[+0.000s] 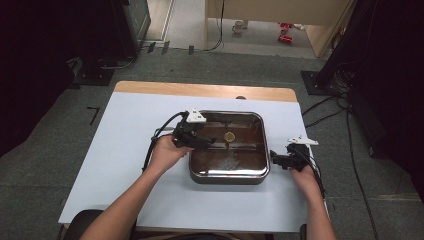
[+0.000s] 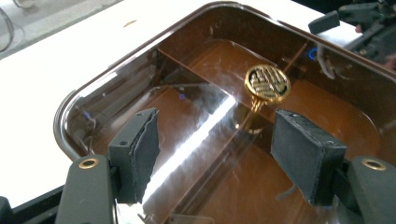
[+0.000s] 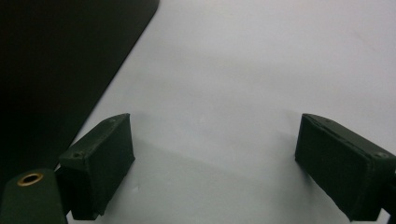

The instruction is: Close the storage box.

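The brown box [image 1: 227, 148] sits near the middle of the white table [image 1: 125, 165], a square, shallow container with a clear lid and a gold round knob [image 2: 267, 83] at its centre. Through the lid I can see dividers splitting the inside into compartments.

My left gripper [image 1: 202, 142] hovers over the box's left half, and in the left gripper view its pads [image 2: 137, 151] stand wide apart above the lid with the knob ahead of them, closer to the right pad, and nothing between them. I judge I am on the approach to the knob, not yet at the grasp. The next move calls for easing forward and down until the knob sits between the pads, then closing gently; the lid is glossy and the knob small, so I would centre carefully first.

My right gripper [image 1: 278, 161] rests just beside the box's right edge, low over the table. Its own view shows the jaws spread wide and empty, the dark side of the box at left. It looks placed to steady the box.

The knob bears a raised pattern, but I cannot read it as lettering, and I see no brand or label elsewhere.
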The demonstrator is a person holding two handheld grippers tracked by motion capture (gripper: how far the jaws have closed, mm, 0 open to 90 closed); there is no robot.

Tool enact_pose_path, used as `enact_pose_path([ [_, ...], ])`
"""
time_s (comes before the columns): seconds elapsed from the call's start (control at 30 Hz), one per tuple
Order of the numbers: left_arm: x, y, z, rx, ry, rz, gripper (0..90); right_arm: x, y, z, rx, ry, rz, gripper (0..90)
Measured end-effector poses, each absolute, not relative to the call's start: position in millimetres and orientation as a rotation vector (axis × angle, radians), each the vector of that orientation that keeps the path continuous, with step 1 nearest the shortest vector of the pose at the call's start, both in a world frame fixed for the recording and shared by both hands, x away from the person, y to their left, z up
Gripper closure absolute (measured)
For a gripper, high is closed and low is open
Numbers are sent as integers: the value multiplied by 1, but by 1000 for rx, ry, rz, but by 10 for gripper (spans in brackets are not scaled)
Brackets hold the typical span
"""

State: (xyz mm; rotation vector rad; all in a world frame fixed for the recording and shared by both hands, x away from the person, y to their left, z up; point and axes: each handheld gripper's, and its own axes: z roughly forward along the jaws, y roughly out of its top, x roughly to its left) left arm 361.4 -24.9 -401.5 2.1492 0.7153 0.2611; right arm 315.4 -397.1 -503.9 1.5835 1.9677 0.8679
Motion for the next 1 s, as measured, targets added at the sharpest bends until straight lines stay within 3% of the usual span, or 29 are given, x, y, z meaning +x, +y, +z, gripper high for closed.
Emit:
enact_pose_path([
  [0.17,361,-8,-404,2086,728,219,316,315,-397,-504,1584,1967,868,111],
  [1.0,368,84,-439,2023,872,336,274,315,-397,-504,1584,1967,869,111],
])
